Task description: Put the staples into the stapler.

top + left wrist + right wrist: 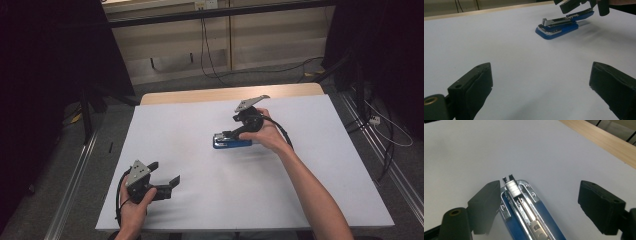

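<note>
- Black jaws of the left hand-held gripper point(167, 186) are spread wide near the front left of the white counter point(190, 210), with nothing between them; it is kept well apart from the work
- Farther in, past the middle of the counter, the blue stapler point(232, 142) is seen lying flat on its base
- Above its rear end the right hand-held gripper point(239, 134) is held, jaws set wide; in the right gripper view one jaw stands just beside the stapler's left edge and the other well off to its right, so no grip is judged to be in place
- The step in hand is judged to be either a release of the stapler or an approach to it; which of the two cannot be told
- For a next grasp, the jaws would need to be centred over the body and closed across its narrow width
- The stapler point(529, 210) is seen opened up: a chrome magazine channel is exposed along a blue plastic base, with a short strip of staples point(512, 188) at the front end and a thin spring rod behind it
- From the left gripper view the stapler point(560, 27) looks low and long, its metal top part slightly raised over the blue base
</note>
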